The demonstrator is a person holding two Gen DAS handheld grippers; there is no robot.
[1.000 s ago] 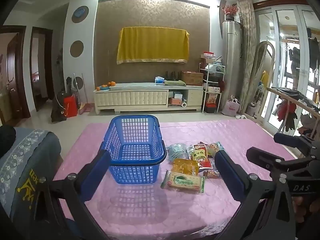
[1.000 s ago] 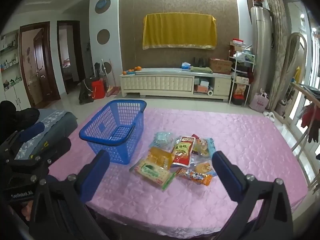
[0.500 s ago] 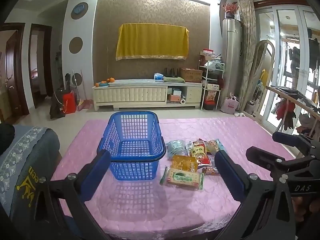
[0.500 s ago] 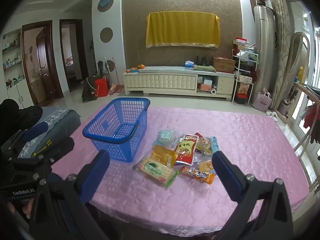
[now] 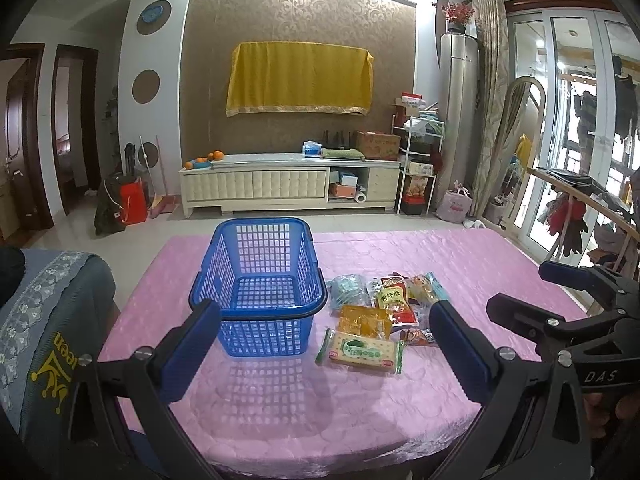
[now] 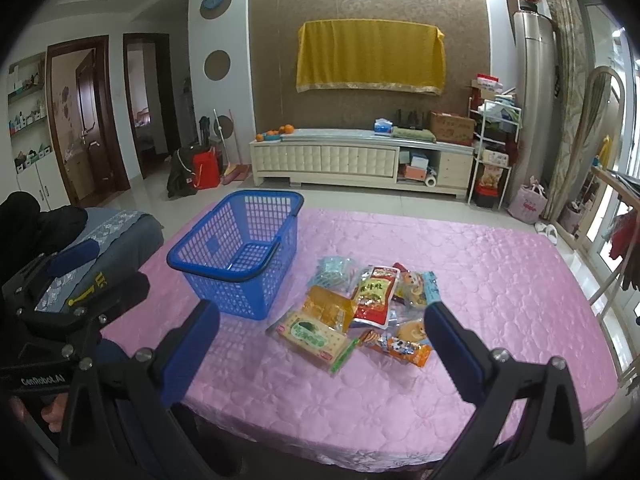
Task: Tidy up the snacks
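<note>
Table (image 5: 460,264), pink quilted cover: bears all items.
Basket (image 5: 260,280), blue plastic, empty, upright, left of the snacks.
Snack packets (image 6: 372,304), one loose pile just right of the basket; green-and-cream cracker pack (image 5: 362,351) nearest.
Left gripper (image 5: 324,342): jaws wide apart, holding nothing, basket and pile ahead.
Right gripper (image 6: 320,344): jaws wide apart, holding nothing, pile directly ahead.

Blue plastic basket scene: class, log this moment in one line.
blue plastic basket: empty | snack packets: piled beside it on pink tablecloth | left tongs: open | right tongs: open
</note>
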